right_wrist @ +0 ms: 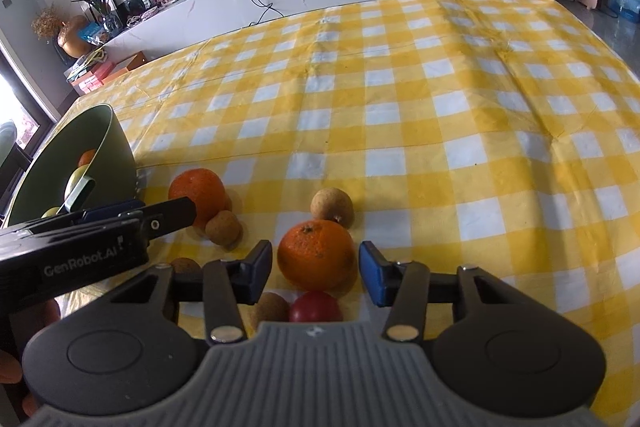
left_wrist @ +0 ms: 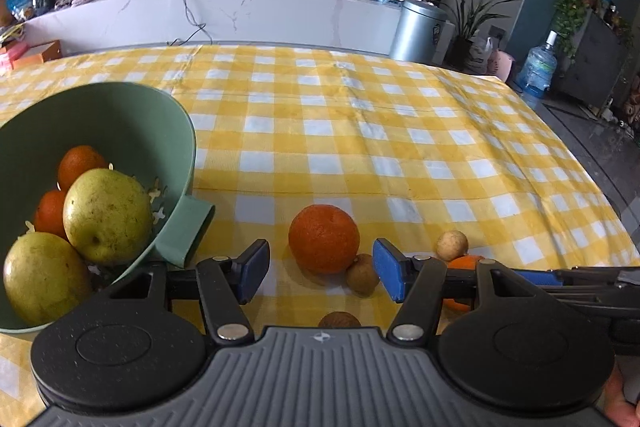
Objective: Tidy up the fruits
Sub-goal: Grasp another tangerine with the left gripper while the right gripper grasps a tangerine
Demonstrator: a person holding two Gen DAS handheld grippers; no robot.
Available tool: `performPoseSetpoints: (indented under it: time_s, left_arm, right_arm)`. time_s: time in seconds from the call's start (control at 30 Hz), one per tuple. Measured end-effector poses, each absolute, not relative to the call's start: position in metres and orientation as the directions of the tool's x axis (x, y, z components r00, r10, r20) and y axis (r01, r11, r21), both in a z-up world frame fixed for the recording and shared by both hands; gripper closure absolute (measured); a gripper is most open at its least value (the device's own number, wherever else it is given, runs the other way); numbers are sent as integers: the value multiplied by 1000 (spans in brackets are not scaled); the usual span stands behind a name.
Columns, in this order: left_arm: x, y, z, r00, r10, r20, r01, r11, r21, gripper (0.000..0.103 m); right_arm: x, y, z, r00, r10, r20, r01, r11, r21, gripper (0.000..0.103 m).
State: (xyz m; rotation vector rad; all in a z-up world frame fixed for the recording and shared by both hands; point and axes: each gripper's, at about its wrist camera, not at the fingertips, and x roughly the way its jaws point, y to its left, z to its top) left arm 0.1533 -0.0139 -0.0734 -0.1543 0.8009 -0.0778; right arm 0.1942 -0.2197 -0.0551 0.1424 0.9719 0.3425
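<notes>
A green bowl (left_wrist: 182,131) at the left holds two yellow-green pears (left_wrist: 106,215) and two small oranges (left_wrist: 78,163). My left gripper (left_wrist: 320,277) is open, its blue pads on either side of an orange (left_wrist: 323,239) on the cloth, with a small brown longan (left_wrist: 362,274) beside it. My right gripper (right_wrist: 316,277) is open around a second orange (right_wrist: 316,254). A red fruit (right_wrist: 316,307) and a brown longan (right_wrist: 270,309) lie just under it. The bowl also shows in the right wrist view (right_wrist: 116,147).
The table wears a yellow and white checked cloth (left_wrist: 360,131). More longans lie loose: one pale (left_wrist: 452,245), one near the left gripper's base (left_wrist: 339,319), one beyond the second orange (right_wrist: 332,207). The left gripper's body (right_wrist: 92,243) crosses the right view at left.
</notes>
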Motion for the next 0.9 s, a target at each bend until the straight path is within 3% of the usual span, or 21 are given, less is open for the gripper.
performPoseSetpoints:
  time_s: [0.27, 0.4, 0.53, 0.9]
  left_arm:
    - [165, -17, -82, 689, -91, -719, -51, 984, -173, 34]
    - [167, -19, -85, 683, -98, -724, -49, 983, -178, 39]
    - [168, -21, -84, 681, -111, -724, -40, 981, -189, 52]
    - [159, -24, -78, 687, -113, -717, -26, 983, -180, 57]
  right_arm:
    - [197, -219, -59, 508, 353, -786, -215, 935, 281, 61]
    - [198, -219, -60, 505, 357, -786, -215, 934, 286, 61]
    - [198, -219, -60, 505, 356, -786, -216, 934, 285, 61]
    - [198, -219, -59, 511, 360, -780, -220, 932, 287, 61]
